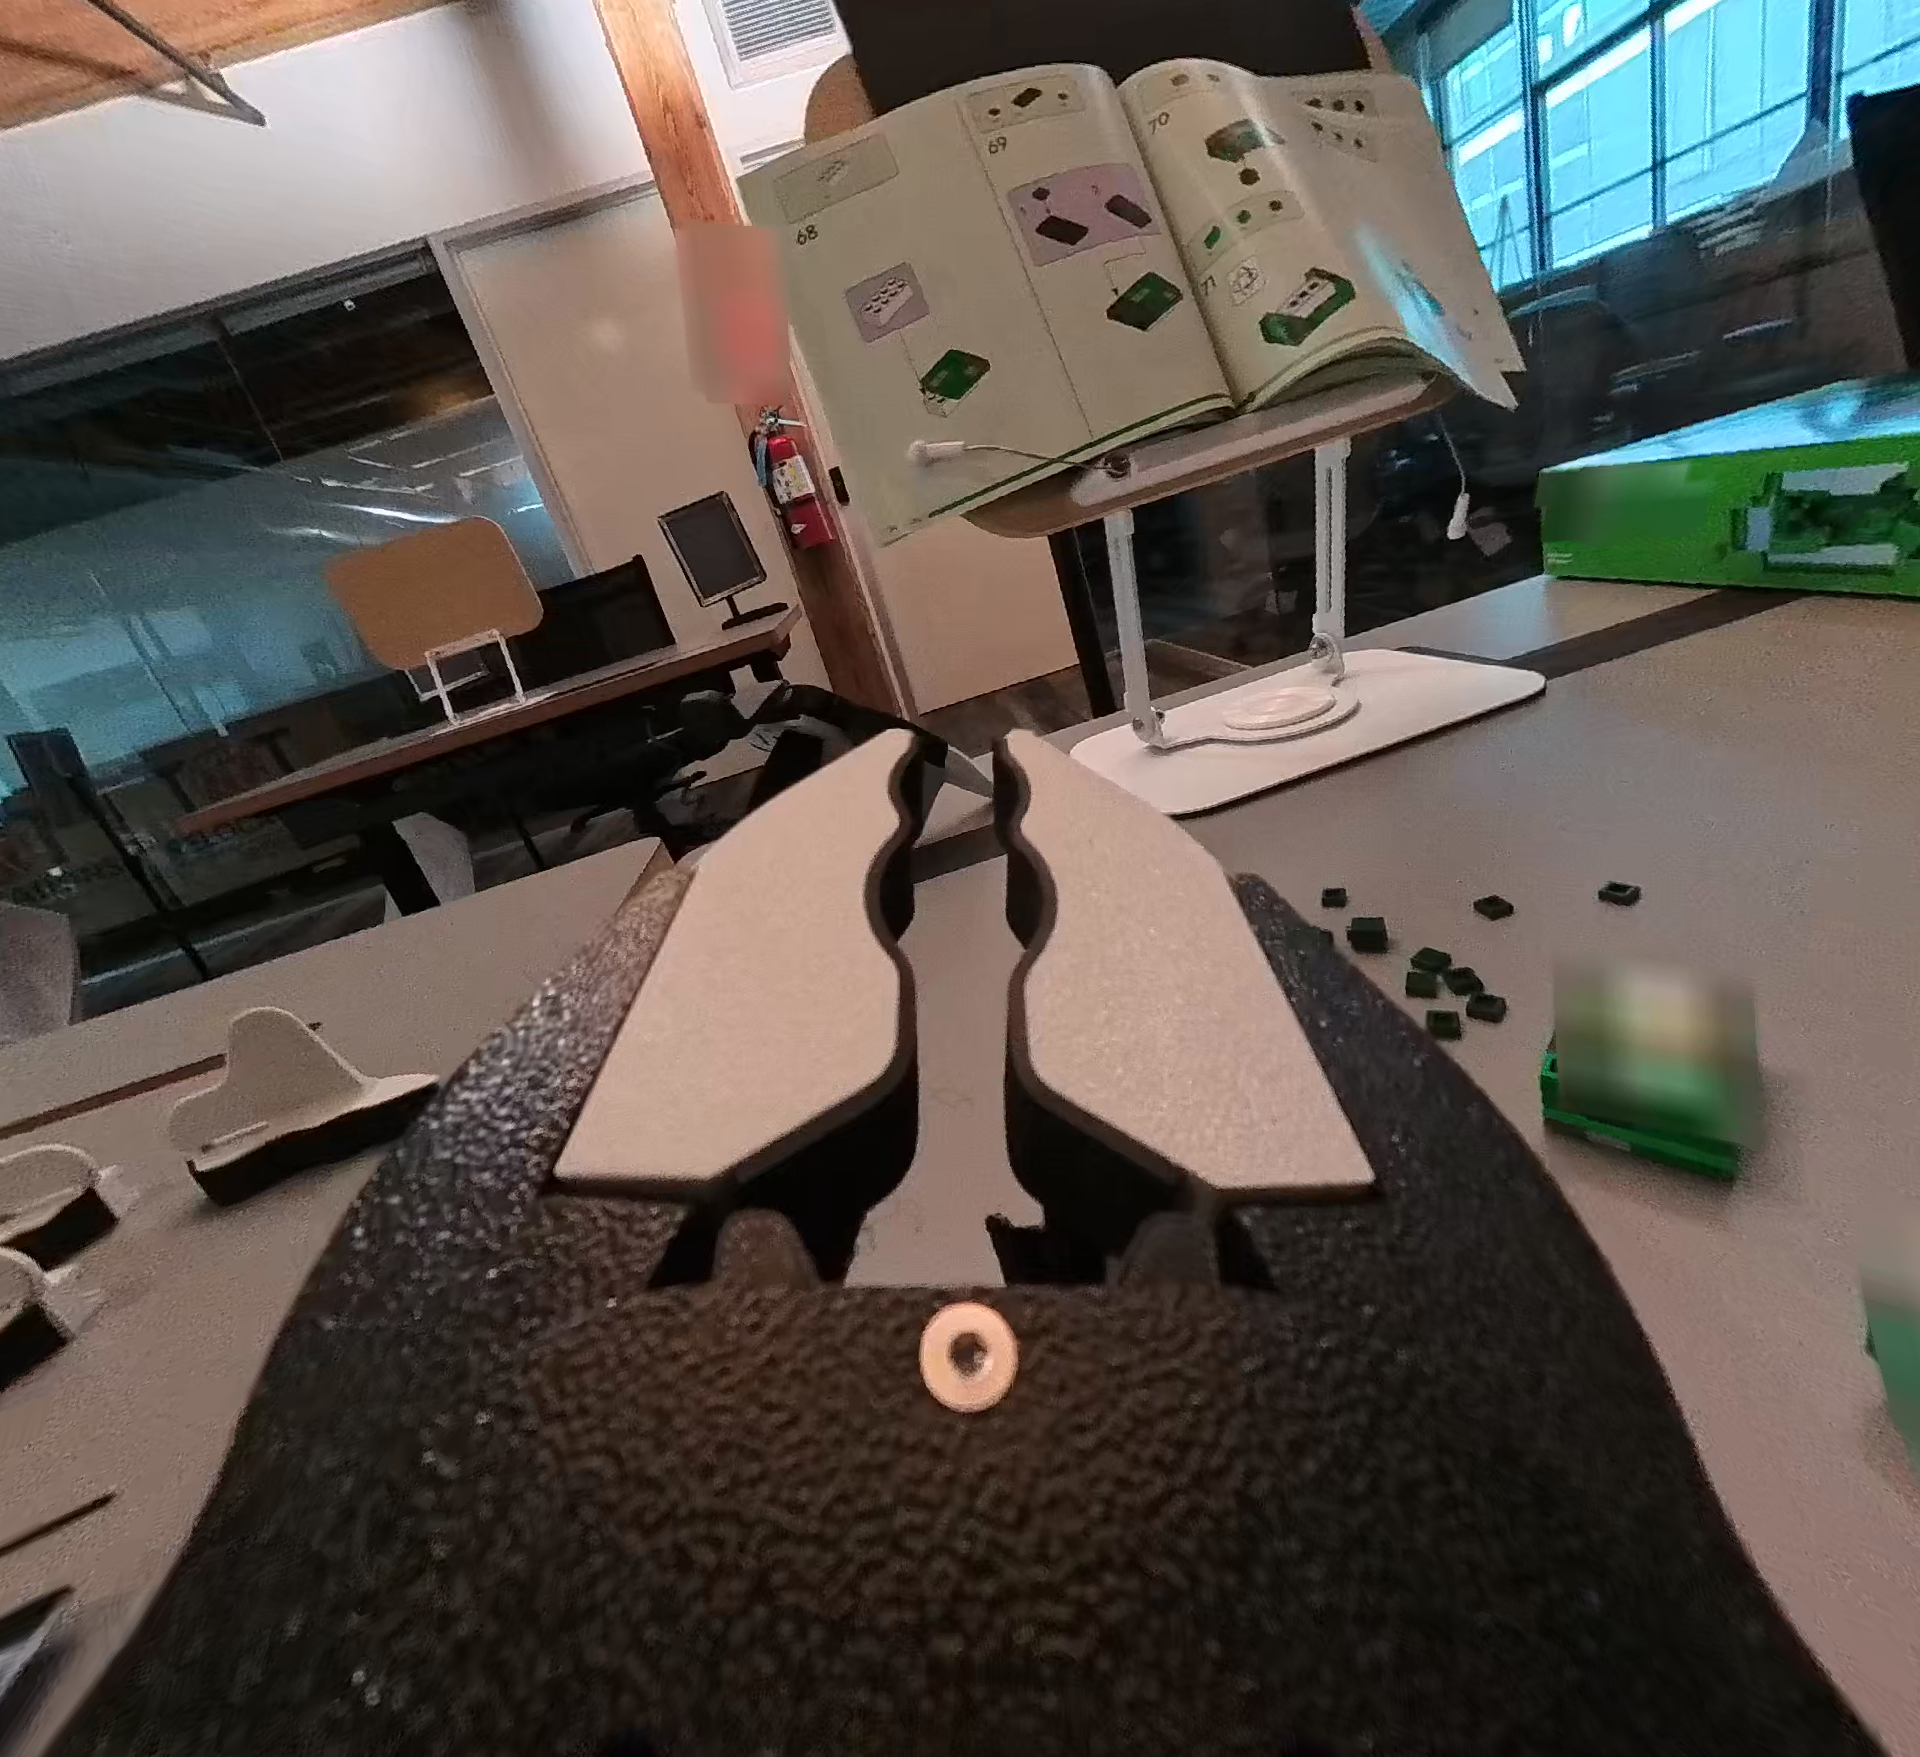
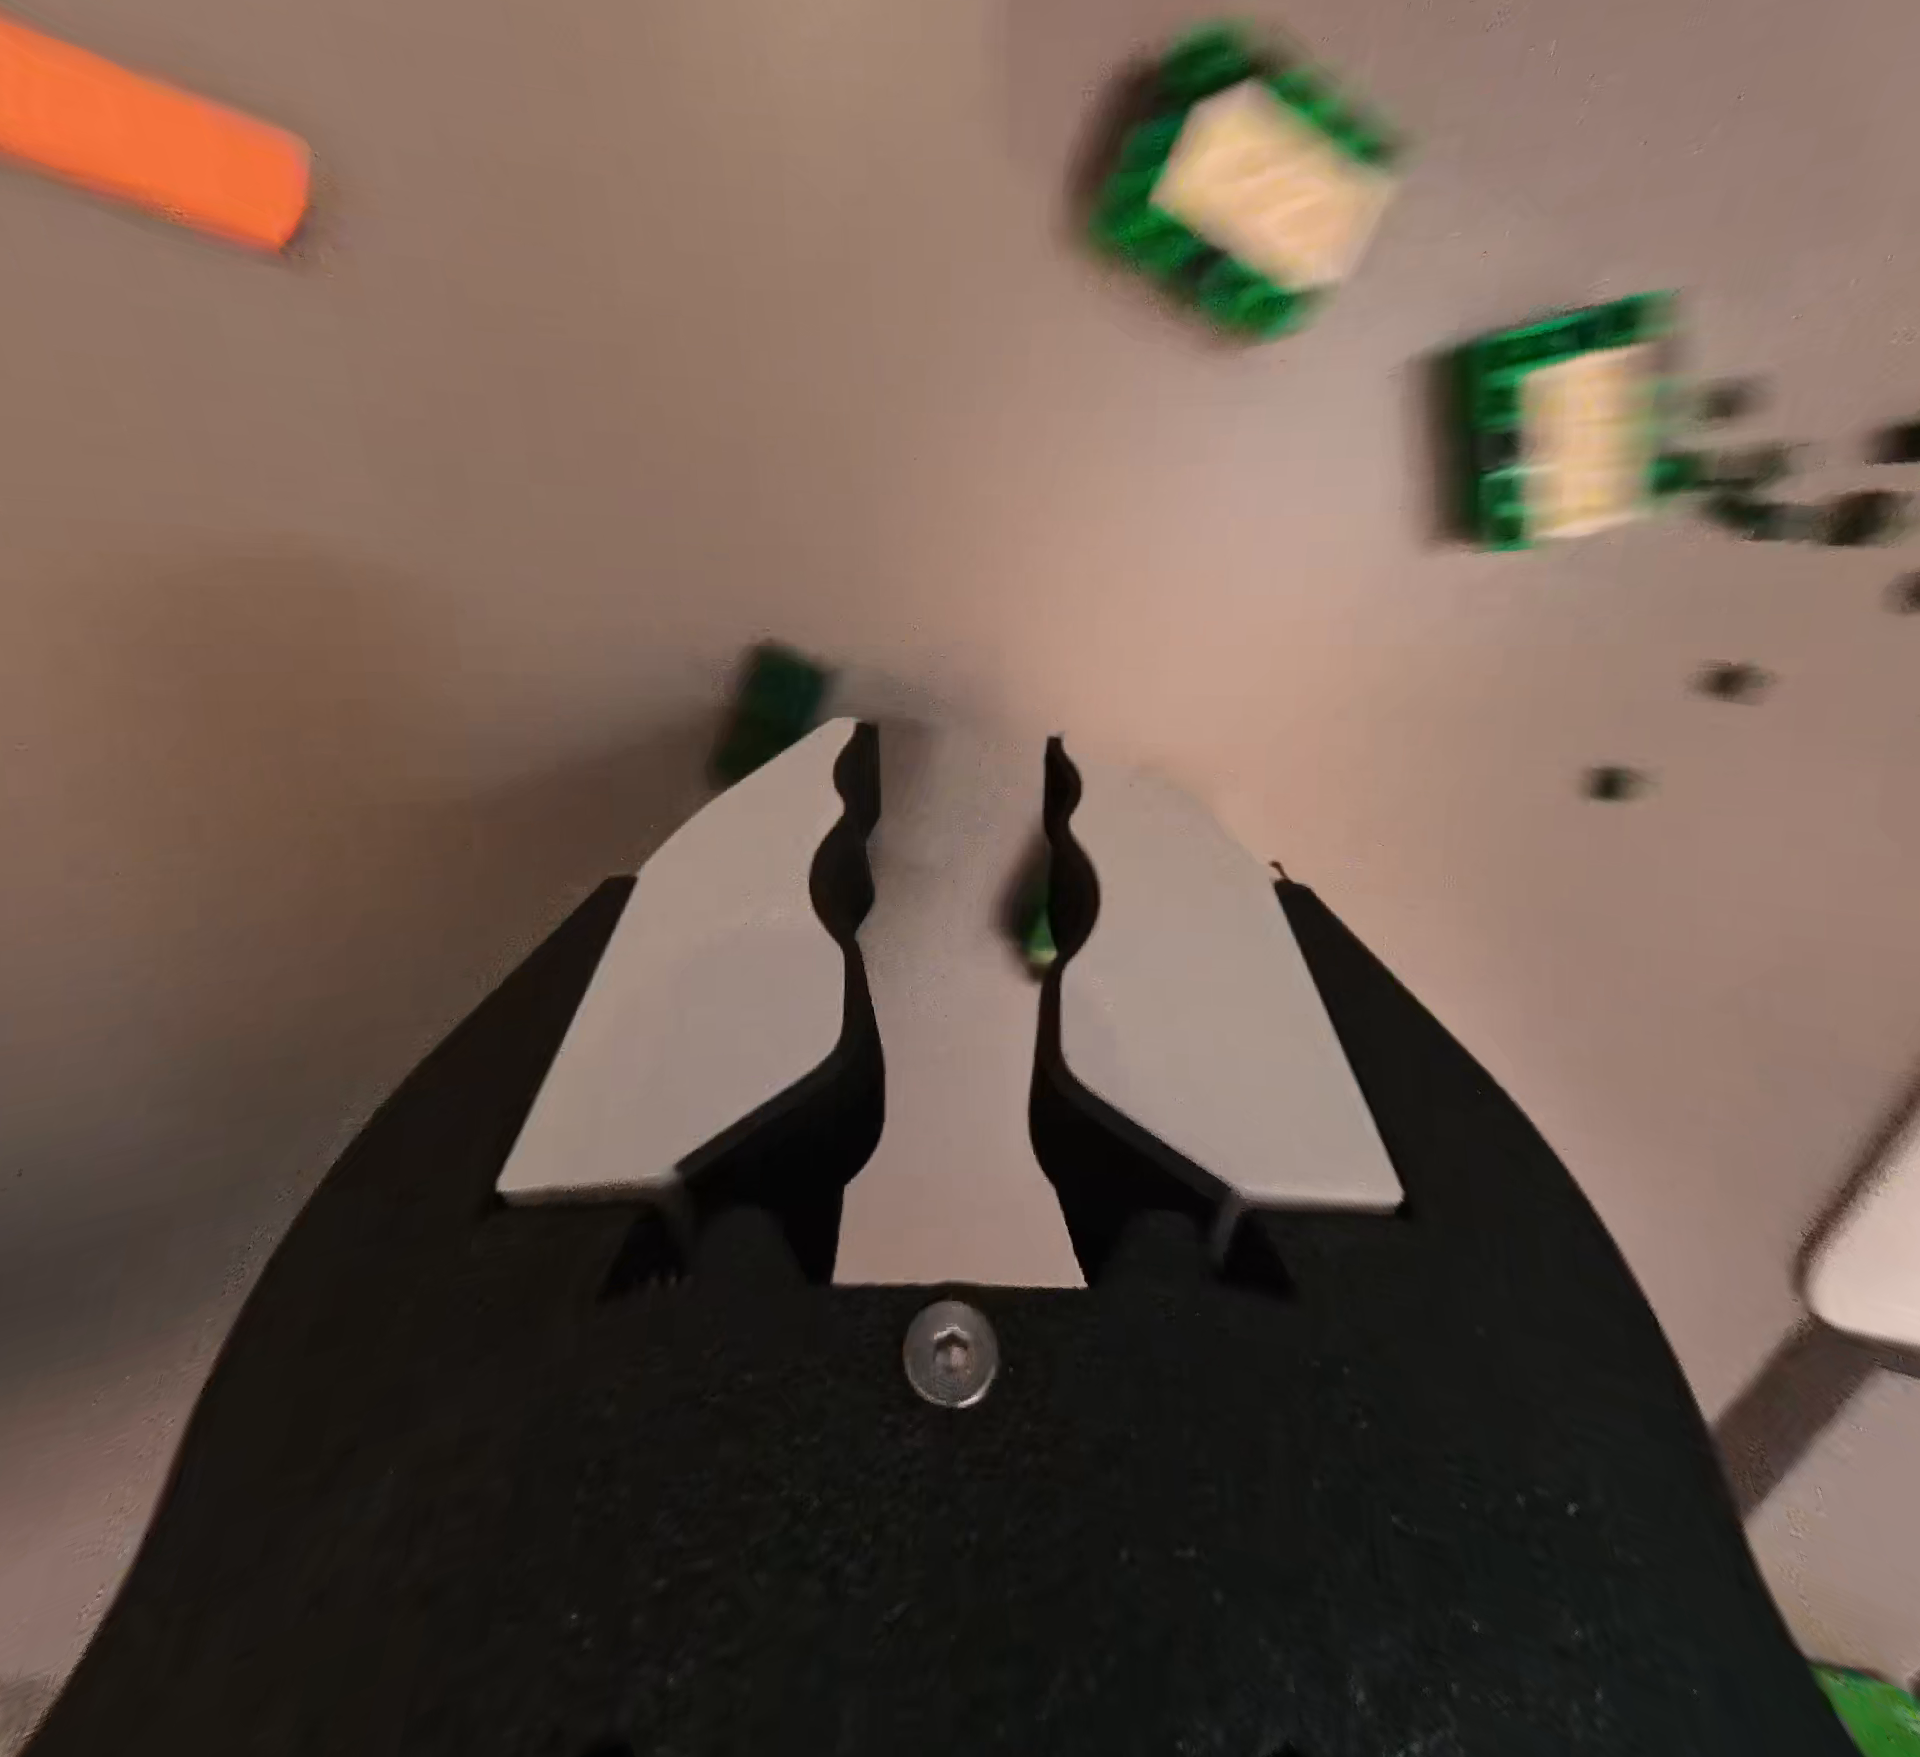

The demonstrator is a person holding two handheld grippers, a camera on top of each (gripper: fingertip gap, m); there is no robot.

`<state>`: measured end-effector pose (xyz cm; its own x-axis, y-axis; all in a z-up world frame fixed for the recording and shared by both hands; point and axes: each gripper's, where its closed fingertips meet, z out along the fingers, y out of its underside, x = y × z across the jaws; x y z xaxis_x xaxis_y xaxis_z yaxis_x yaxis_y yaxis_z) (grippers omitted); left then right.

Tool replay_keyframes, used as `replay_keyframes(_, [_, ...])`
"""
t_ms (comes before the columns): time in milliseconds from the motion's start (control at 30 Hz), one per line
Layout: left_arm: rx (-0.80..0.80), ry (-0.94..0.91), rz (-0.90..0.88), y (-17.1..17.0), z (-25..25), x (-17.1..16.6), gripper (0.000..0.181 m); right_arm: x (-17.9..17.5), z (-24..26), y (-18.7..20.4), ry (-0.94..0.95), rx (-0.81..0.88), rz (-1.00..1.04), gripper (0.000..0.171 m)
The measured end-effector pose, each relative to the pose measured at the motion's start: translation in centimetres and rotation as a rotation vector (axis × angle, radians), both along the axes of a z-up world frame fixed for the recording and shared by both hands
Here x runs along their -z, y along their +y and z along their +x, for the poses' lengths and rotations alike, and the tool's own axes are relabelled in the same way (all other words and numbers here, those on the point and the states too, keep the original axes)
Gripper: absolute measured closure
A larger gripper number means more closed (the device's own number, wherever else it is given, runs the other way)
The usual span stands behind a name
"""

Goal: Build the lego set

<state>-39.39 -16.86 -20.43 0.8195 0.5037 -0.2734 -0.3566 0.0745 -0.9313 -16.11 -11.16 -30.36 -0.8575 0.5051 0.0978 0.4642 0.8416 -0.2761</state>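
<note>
Here, left wrist view: left hand-held gripper [image 1: 956,751] slightly parted, nothing between its fingers, low over the grey worktop [image 1: 1621,772]; instruction booklet [image 1: 1122,253] lies spread on a white stand [image 1: 1309,720], small dark green pieces [image 1: 1455,980] scattered to the right. Right wrist view, blurred: right hand-held gripper [image 2: 961,741] spread, empty, above the worktop; two green-and-cream lego assemblies [image 2: 1247,180] lie well beyond its tips, a small green brick [image 2: 769,710] just beside the left finger.
</note>
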Motion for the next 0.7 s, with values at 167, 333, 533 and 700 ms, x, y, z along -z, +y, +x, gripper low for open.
replay_keyframes(167, [0.029,0.035,0.016,0.8,1.0,-0.4,0.17,-3.2,-15.2,5.6,0.18,0.488,-0.13,0.146])
replay_keyframes(333, [0.009,0.08,-0.031,1.1,0.4,0.1,0.172,1.0,-23.1,7.3,0.017,0.842,-0.17,0.144])
replay_keyframes(533, [0.022,0.072,-0.022,1.1,0.5,0.1,0.172,3.0,-24.6,6.7,-0.062,0.885,-0.118,0.144])
replay_keyframes(700, [0.041,0.09,-0.05,1.5,1.0,0.3,0.172,3.4,-24.7,6.9,-0.091,0.906,-0.071,0.154])
